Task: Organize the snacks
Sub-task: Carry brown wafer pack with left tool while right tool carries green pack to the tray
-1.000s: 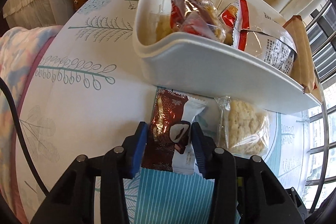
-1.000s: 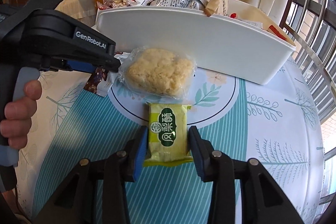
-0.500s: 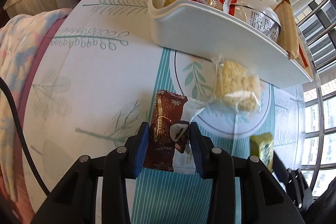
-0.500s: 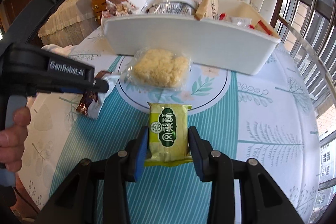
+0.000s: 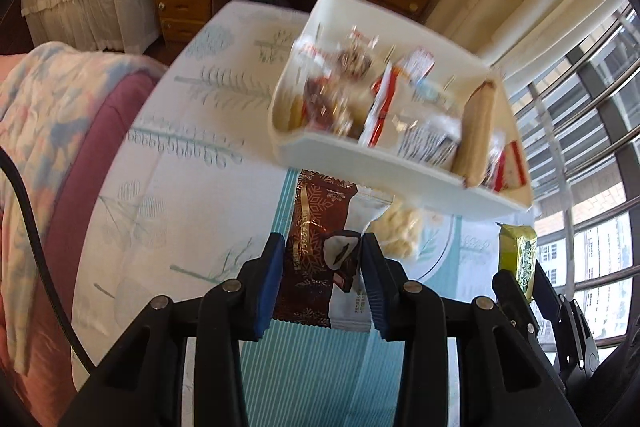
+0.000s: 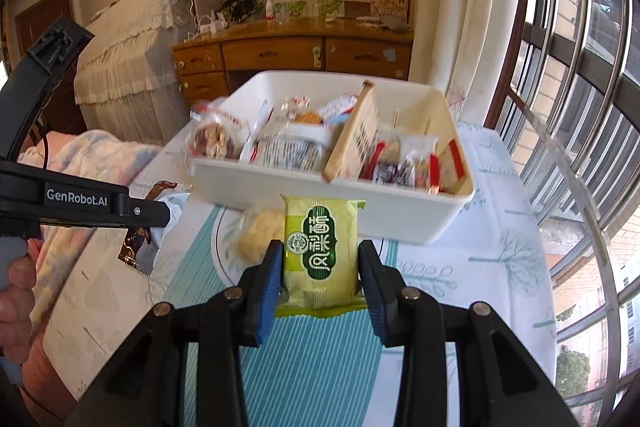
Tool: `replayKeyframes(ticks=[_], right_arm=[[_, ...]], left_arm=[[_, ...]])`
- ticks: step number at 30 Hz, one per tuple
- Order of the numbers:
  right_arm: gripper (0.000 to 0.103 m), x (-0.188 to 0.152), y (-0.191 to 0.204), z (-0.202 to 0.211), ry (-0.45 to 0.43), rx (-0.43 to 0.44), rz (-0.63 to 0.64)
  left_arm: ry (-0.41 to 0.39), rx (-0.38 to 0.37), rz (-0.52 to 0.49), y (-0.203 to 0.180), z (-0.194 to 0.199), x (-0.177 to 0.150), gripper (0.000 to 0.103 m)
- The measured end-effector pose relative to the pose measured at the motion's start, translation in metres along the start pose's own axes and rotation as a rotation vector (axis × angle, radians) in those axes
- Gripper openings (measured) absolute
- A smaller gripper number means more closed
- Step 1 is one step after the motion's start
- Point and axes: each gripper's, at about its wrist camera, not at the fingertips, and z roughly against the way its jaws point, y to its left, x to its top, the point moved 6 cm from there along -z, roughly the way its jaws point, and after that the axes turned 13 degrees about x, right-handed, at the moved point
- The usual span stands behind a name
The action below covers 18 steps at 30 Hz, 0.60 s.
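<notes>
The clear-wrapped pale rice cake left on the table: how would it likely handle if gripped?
The clear-wrapped pale rice cake looks lumpy and crumbly, so probably brittle under a hard squeeze. Its glossy loose film could slip against pads. It seems light for its bulk and lies flat, so unlikely to roll.

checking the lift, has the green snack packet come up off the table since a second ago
Yes. The green snack packet, shut in the right gripper, has risen: the white bin was seen side-on, now its inside shows from above.

- Glossy plastic-film wrapper (image 5: 320, 251), brown and white.
- Smooth white plastic bin (image 6: 400, 219).
- Patterned cloth over counter (image 5: 168, 187).
- Varnished wood dresser (image 6: 280, 55), upper centre.
- Matt black plastic tongs (image 6: 320, 269).
</notes>
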Motion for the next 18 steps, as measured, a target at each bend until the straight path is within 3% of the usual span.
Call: replayKeyframes(ticks=[9, 14, 18], right_arm=[[0.038, 0.054, -0.037, -0.001, -0.079, -0.026, -0.084], [0.038, 0.077, -0.057, -0.013, -0.110, -0.034, -0.108], [0.038, 0.096, -0.069, -0.023, -0.140, -0.037, -0.109]], left_arm=[[-0.155, -0.076, 0.026, -0.032, 0.041, 0.071, 0.037], [-0.188, -0.141, 0.039, -0.050, 0.046, 0.103, 0.037], [-0.224, -0.144, 0.038, -0.060, 0.048, 0.122, 0.037]])
